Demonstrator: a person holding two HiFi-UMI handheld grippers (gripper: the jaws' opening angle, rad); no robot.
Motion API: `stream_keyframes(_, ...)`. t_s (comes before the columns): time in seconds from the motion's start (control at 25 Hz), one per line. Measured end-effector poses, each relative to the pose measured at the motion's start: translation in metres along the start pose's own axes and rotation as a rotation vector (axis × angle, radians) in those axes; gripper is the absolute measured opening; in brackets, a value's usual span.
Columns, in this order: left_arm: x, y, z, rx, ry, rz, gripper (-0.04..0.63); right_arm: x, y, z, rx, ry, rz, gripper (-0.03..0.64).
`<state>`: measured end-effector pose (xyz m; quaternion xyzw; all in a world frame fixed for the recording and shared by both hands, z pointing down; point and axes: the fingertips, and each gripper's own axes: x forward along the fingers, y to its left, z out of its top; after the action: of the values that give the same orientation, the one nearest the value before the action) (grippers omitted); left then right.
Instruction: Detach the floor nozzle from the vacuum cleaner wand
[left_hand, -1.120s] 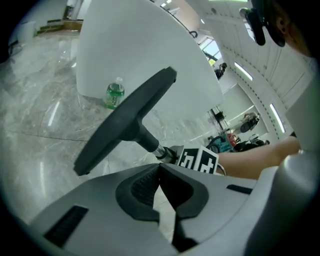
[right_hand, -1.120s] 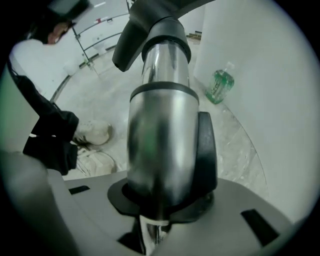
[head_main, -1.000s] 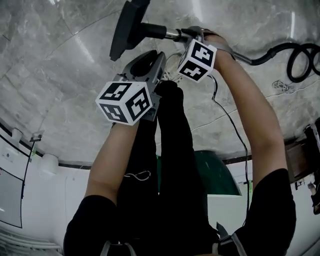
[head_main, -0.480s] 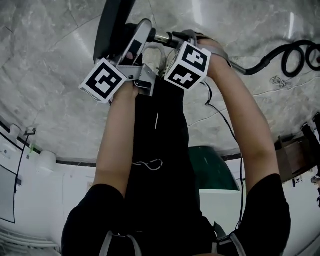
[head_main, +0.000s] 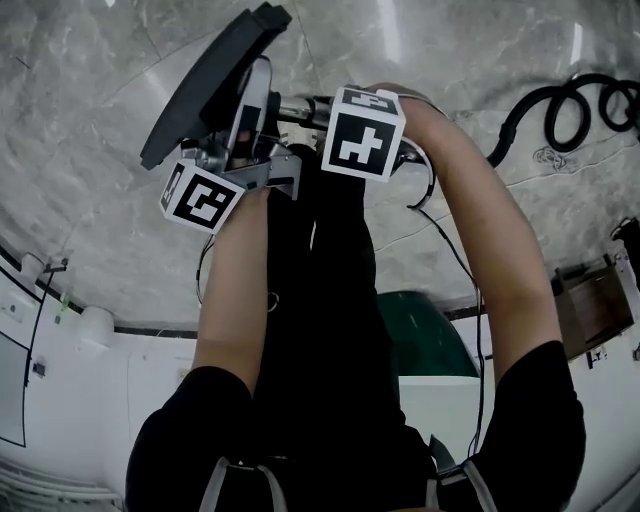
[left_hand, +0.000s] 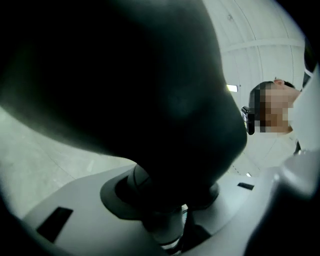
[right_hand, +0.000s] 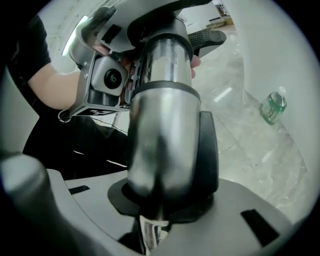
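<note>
The black floor nozzle (head_main: 215, 85) is lifted off the floor at the top left of the head view, still joined to the chrome wand (head_main: 295, 108). My left gripper (head_main: 250, 120) reaches up to the nozzle's neck. In the left gripper view the dark nozzle (left_hand: 125, 75) fills the gap between the jaws, which are closing on it, and it touches the pads. My right gripper (head_main: 312, 112) is shut on the wand (right_hand: 162, 125), just below its black collar (right_hand: 207, 150). The left gripper (right_hand: 107, 75) shows beyond it in that view.
The black hose (head_main: 560, 105) coils over the marble floor (head_main: 90, 120) at the upper right. A green bottle (right_hand: 272, 107) lies on the floor to the right. A cable (head_main: 455, 250) runs past my right arm. White furniture (head_main: 60, 400) and a brown box (head_main: 590, 305) stand near my body.
Both grippers have risen with the vacuum. The left gripper moved from beside the wand up onto the nozzle's neck. The nozzle has swung so its flat head points up and left.
</note>
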<state>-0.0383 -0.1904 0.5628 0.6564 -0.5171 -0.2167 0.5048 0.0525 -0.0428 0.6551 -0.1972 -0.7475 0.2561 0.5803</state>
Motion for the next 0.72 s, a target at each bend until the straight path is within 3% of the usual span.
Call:
stream_keyframes(0.12,-0.003,0.012,-0.003,0.021,0.033,0.092,0.179,0.004,-0.005,0.002,0.006,-0.022,-0.046,0.114)
stream_keyframes(0.2,-0.003,0.018,-0.007,0.025,0.071,0.151,0.176,0.007,-0.017,0.006,0.041,-0.087,-0.189,0.115)
stream_keyframes(0.28,0.001,0.021,-0.014,0.039,0.119,0.199,0.168,0.005,-0.032,0.007,0.1,-0.165,-0.39,0.115)
stream_keyframes(0.36,0.01,0.011,-0.021,0.082,0.179,0.17,0.163,-0.003,-0.045,0.006,0.162,-0.246,-0.586,0.102)
stream_keyframes(0.4,0.014,-0.003,-0.022,0.131,0.211,0.098,0.158,-0.009,-0.045,0.008,0.187,-0.307,-0.634,0.1)
stream_keyframes(0.44,0.017,-0.022,-0.024,0.198,0.248,-0.001,0.158,-0.015,-0.039,0.011,0.206,-0.381,-0.624,0.097)
stream_keyframes(0.48,0.016,-0.042,-0.027,0.268,0.292,-0.099,0.158,-0.018,-0.027,0.015,0.214,-0.449,-0.555,0.094)
stream_keyframes(0.56,0.012,-0.067,-0.039,0.359,0.384,-0.225,0.158,-0.015,0.003,0.019,0.196,-0.528,-0.323,0.092)
stream_keyframes(0.68,-0.004,-0.086,-0.048,0.318,0.448,-0.37,0.158,-0.015,0.052,0.019,0.137,-0.55,0.066,0.091)
stream_keyframes(0.72,-0.011,-0.094,-0.048,0.292,0.459,-0.423,0.158,-0.02,0.065,0.02,0.128,-0.565,0.154,0.089)
